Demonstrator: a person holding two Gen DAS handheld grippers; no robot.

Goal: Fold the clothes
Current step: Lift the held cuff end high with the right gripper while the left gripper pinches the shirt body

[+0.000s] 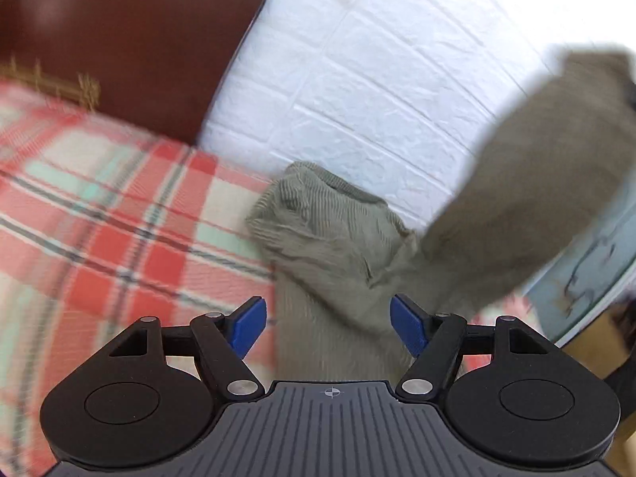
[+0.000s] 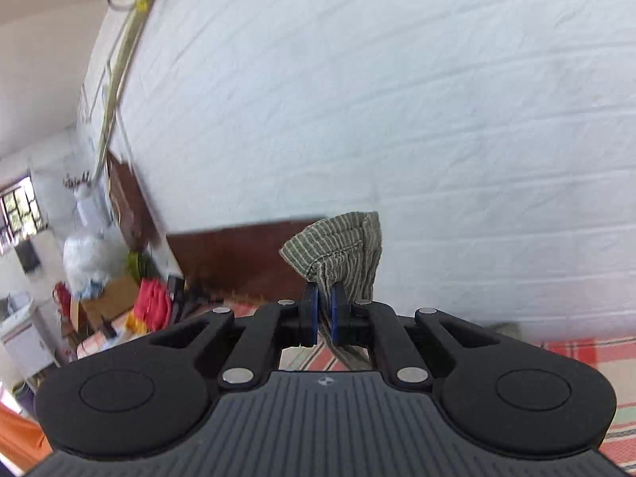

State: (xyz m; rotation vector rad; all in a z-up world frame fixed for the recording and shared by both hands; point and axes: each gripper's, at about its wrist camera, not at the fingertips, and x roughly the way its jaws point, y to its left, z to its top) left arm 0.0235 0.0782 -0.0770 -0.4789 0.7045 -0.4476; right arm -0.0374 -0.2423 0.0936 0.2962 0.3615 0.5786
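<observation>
An olive-green corduroy garment (image 1: 330,246) lies on the red plaid bed cover (image 1: 99,206), with one part lifted up toward the upper right of the left wrist view. My left gripper (image 1: 328,328) is open, its blue pads either side of the cloth just below it, not gripping. My right gripper (image 2: 324,314) is shut on a corner of the same garment (image 2: 342,250) and holds it raised in front of the white brick wall.
A dark brown headboard (image 1: 131,39) stands at the bed's head against the white brick wall (image 1: 377,79). A pale blue surface (image 1: 588,270) is at the right. In the right wrist view, clutter, boxes and a white appliance (image 2: 24,342) sit at the far left.
</observation>
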